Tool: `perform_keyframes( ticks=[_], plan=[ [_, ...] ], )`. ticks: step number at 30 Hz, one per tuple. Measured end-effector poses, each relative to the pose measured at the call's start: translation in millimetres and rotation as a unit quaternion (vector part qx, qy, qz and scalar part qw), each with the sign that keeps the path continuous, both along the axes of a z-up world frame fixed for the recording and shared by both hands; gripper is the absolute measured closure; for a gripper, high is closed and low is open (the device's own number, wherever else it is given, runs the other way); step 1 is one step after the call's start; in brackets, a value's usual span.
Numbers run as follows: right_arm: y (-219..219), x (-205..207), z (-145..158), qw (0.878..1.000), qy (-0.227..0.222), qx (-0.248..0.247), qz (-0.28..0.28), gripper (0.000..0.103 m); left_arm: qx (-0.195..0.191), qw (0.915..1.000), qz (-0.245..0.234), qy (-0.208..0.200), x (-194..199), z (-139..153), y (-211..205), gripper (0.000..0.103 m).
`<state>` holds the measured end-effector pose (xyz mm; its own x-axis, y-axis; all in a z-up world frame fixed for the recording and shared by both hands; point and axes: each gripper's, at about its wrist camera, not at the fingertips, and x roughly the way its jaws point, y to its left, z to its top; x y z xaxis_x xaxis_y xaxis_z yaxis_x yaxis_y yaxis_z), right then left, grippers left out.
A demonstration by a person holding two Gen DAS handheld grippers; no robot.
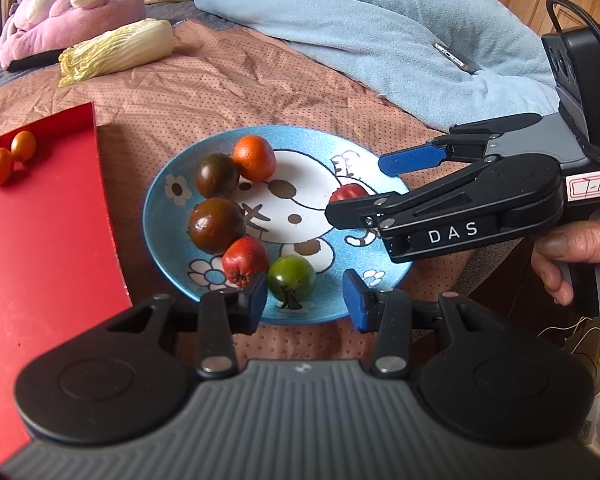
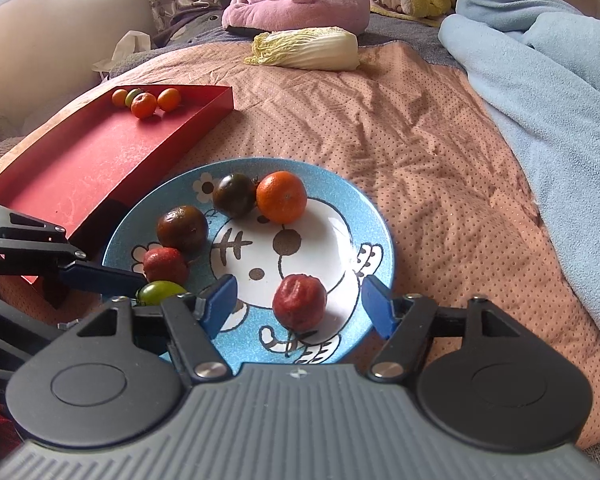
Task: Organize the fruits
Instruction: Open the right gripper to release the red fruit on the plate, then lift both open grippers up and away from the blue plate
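Plate [image 2: 380, 216]: blue rim, white cartoon centre, laid on the peach dotted bedcover [image 2: 420, 140]; six fruits are held on it.
Red wrinkled fruit [image 2: 299, 301]: set on the near right of the plate, between the pads of the right gripper [image 2: 298, 306] but touched by neither.
Right gripper: jaws spread wide — nothing is gripped.
Green tomato [image 1: 291, 282]: placed at the plate's near edge, just beyond the left gripper [image 1: 305, 295] and nearer its left pad.
Left gripper: jaws parted only a little — nothing is held; contact with the green tomato cannot be told.
Second red wrinkled fruit [image 1: 245, 261]: found just left of the green tomato.
Dark tomatoes [image 1: 217, 225]: two, ranged along the plate's left side.
Orange [image 1: 254, 158]: seated at the far rim, beside the farther dark tomato.
Red tray [image 2: 100, 152]: placed left of the plate; small oranges [image 2: 144, 105] are gathered at its far end.
Cabbage [image 2: 308, 48]: laid far back on the bedcover.
Blue blanket [image 2: 540, 80]: heaped on the right.
Hand [image 1: 572, 256]: seen on the right gripper's handle.
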<state>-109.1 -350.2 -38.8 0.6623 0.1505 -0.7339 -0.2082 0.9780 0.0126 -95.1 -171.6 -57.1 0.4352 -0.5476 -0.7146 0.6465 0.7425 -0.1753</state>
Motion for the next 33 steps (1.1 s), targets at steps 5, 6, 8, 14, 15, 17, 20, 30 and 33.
perform_keyframes(
  ticks=[5, 6, 8, 14, 15, 17, 20, 30, 33],
  plan=[
    [-2, -1, 6, 1.000, -0.005, 0.005, -0.001, 0.021, 0.000, 1.0000, 0.001, -0.003, 0, 1, 1, 0.055],
    [-2, -2, 7, 1.000, -0.007, 0.007, -0.002, 0.016, 0.001, 1.0000, 0.001, -0.003, 0, 1, 1, 0.055],
    [-2, -4, 9, 1.000, -0.010, 0.006, -0.003, 0.014, 0.001, 1.0000, 0.001, -0.003, 0, 1, 1, 0.054],
    [0, -5, 8, 1.000, -0.008, 0.009, 0.001, 0.014, 0.000, 1.0000, 0.001, -0.003, -1, 1, 1, 0.054],
    [0, -5, 8, 1.000, -0.009, 0.010, 0.002, 0.014, 0.000, 1.0000, 0.001, -0.003, -1, 1, 1, 0.054],
    [0, -6, 9, 1.000, -0.010, 0.011, 0.003, 0.014, 0.000, 1.0000, 0.001, -0.003, -1, 2, 1, 0.054],
    [0, -7, 11, 1.000, -0.012, 0.012, 0.005, 0.010, -0.003, 1.0000, 0.000, -0.003, -2, 3, 1, 0.054],
    [0, -8, 15, 1.000, -0.015, 0.014, 0.006, 0.007, -0.006, 0.9999, 0.007, -0.005, -4, 4, 5, 0.051],
    [1, -9, 16, 1.000, -0.016, 0.014, 0.007, 0.007, -0.001, 0.9999, 0.008, -0.016, -7, 6, 4, 0.037]
  ],
)
